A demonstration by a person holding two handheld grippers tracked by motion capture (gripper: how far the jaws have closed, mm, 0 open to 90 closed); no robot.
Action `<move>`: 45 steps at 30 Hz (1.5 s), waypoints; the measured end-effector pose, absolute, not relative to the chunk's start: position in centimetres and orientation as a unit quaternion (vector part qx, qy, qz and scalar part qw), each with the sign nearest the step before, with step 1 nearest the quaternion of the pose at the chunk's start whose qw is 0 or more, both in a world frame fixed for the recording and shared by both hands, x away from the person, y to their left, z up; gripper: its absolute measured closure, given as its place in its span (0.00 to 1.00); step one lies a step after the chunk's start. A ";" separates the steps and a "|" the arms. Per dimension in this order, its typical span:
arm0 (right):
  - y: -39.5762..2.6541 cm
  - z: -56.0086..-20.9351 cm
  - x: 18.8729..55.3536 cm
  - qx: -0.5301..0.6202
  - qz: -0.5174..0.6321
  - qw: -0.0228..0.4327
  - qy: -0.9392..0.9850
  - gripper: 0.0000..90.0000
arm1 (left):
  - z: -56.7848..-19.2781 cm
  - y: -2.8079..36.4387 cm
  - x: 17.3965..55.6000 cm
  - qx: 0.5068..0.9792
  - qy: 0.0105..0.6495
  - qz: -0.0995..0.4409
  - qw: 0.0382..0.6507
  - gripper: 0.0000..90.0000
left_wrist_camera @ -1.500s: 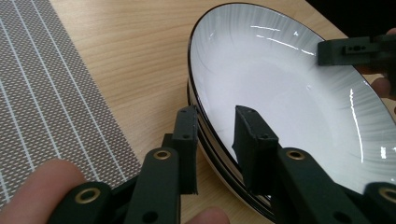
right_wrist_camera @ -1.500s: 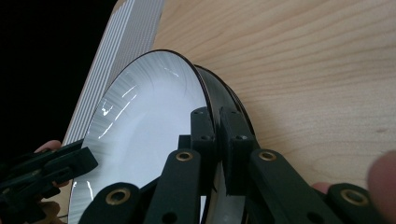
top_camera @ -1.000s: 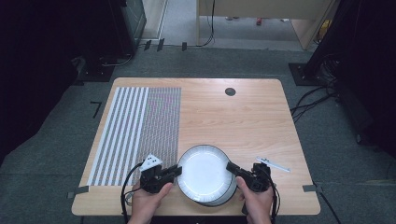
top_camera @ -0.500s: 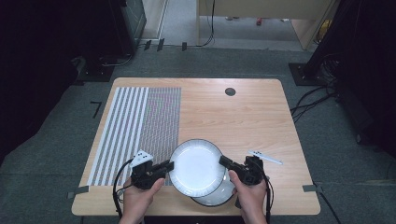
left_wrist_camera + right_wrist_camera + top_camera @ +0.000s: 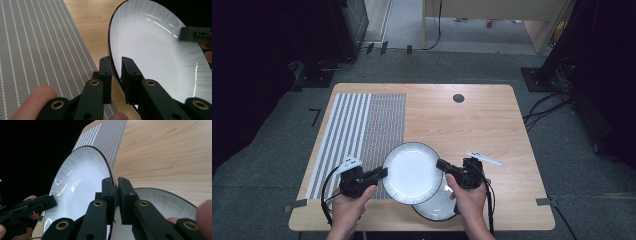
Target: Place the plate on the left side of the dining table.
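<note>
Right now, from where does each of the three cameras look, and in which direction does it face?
High view: above the person's side, facing forward and down on the table; both hands, left gripper, right gripper.
Left gripper view: rides the left gripper, facing the upper plate; a finger.
Right gripper view: rides the right gripper, facing the upper plate and the lower plate.
All share the upper plate.

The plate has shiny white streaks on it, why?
Glare: in the left gripper view the lifted plate reflects lamps as bright streaks; the right gripper view shows similar glints on it. In the high view it looks evenly white, and the floor around is dark.
</note>
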State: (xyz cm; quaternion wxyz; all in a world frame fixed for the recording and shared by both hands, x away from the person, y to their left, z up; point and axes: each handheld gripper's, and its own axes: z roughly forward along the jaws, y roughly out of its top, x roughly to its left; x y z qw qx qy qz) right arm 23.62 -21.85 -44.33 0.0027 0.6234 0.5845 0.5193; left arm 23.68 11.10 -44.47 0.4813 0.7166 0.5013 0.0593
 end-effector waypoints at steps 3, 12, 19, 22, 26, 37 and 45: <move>-21.2 -44.0 24.1 0.620 0.520 0.003 0.588 0.94 | -44.1 11.7 23.9 0.715 0.505 0.061 0.481 0.89; -18.8 -42.4 26.0 0.606 0.525 -0.005 0.598 0.94 | -42.7 13.9 24.7 0.704 0.512 0.073 0.487 0.89; -17.0 -41.7 27.3 0.601 0.524 -0.010 0.603 0.94 | -42.0 15.8 25.3 0.694 0.523 0.073 0.489 0.89; -16.2 -41.6 27.7 0.600 0.523 -0.013 0.605 0.94 | -41.9 16.5 25.4 0.694 0.525 0.077 0.486 0.89; -15.4 -41.4 28.2 0.598 0.523 -0.015 0.607 0.94 | -41.8 17.5 25.8 0.689 0.531 0.076 0.488 0.89; -12.8 -41.0 30.3 0.600 0.520 -0.031 0.607 0.94 | -41.3 20.1 27.3 0.680 0.544 0.078 0.485 0.89; -10.7 -41.2 32.4 0.605 0.512 -0.037 0.609 0.94 | -41.5 21.9 29.2 0.674 0.562 0.075 0.473 0.90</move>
